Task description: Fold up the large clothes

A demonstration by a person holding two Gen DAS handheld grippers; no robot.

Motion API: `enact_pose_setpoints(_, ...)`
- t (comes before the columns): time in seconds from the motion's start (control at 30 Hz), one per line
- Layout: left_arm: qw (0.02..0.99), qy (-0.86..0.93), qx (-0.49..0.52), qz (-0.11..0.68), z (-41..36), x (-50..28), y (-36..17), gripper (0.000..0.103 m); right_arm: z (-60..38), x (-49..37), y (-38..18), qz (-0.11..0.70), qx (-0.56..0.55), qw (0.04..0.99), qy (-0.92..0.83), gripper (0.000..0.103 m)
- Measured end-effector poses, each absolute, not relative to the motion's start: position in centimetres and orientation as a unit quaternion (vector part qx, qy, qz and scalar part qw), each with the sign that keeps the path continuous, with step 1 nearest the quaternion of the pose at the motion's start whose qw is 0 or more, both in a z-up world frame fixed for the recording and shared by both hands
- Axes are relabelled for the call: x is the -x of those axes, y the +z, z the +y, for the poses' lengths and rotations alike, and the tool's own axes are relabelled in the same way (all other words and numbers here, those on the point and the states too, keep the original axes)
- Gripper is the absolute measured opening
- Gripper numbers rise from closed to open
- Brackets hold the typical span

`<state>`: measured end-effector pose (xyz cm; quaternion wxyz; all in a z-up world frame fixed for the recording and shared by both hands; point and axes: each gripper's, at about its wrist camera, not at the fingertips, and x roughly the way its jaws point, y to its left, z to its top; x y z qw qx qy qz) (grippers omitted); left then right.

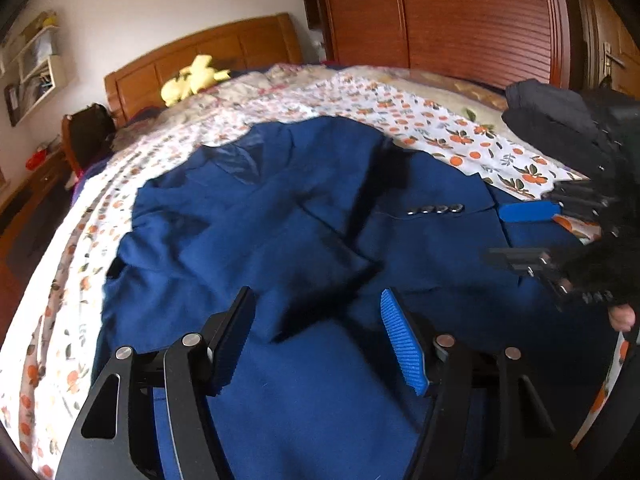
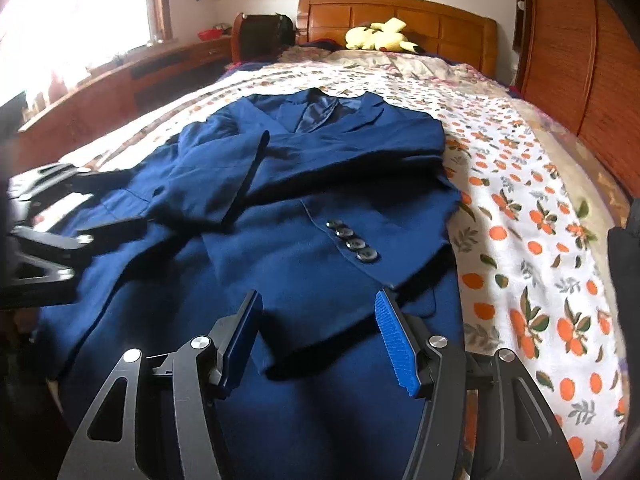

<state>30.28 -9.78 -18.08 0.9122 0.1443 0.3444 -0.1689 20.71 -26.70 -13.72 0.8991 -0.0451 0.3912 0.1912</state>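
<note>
A bed (image 2: 532, 240) with an orange-print sheet carries the blue jacket (image 2: 304, 200), sleeves crossed over its front. Left gripper (image 1: 316, 340) and right gripper (image 2: 320, 344) hover over the hem, jaws apart and empty. Pinching one layer only would likely drag the sleeves askew

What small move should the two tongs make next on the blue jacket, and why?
Probably lower both and close on the hem: the left tongs and right tongs stand open over the blue jacket, whose sleeves already lie folded across its front.
</note>
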Motion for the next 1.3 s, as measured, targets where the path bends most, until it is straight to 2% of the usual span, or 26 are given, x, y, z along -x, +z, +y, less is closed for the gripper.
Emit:
enact_pose_setpoints(0.13,0.905,-0.162,-0.168,0.356,-12.5,-31.9,-18.4,0.066,-28.4,-20.4,-14.0,0.398,0.004,0.894,0.207,0.056)
enact_pose_setpoints(0.33,0.89,-0.136,-0.189,0.391,-14.1,-34.4,-19.9,0.055,-28.8,-19.4,-13.5,0.384,0.014,0.897,0.22,0.056)
enact_pose_setpoints(0.47,0.884,-0.126,-0.196,0.406,-14.1,-34.7,-20.7,0.054,-29.2,-18.8,-13.2,0.377,0.021,0.899,0.223,0.056)
enact_pose_setpoints(0.5,0.883,-0.125,-0.197,0.407,-14.0,-34.8,-20.8,0.044,-29.3,-18.6,-13.2,0.375,0.022,0.9,0.223,0.056)
enact_pose_setpoints(0.53,0.883,-0.13,-0.197,0.406,-14.0,-34.7,-20.9,0.015,-29.3,-18.6,-13.1,0.374,0.023,0.9,0.223,0.056)
enact_pose_setpoints(0.57,0.886,-0.123,-0.195,0.401,-13.8,-34.6,-20.7,0.005,-29.4,-18.6,-13.1,0.373,0.024,0.901,0.222,0.056)
enact_pose_setpoints(0.77,0.922,-0.09,-0.156,0.342,-11.4,-33.1,-17.1,0.004,-29.0,-18.5,-12.7,0.363,0.034,0.905,0.218,0.056)
enact_pose_setpoints(1.0,0.944,-0.027,-0.114,0.307,-5.9,-32.2,-13.5,0.004,-28.0,-18.8,-11.7,0.346,0.047,0.912,0.217,0.056)
enact_pose_setpoints(1.3,0.944,0.003,-0.112,0.311,-3.0,-29.0,-14.7,0.004,-27.4,-19.2,-11.4,0.336,0.062,0.917,0.207,0.056)
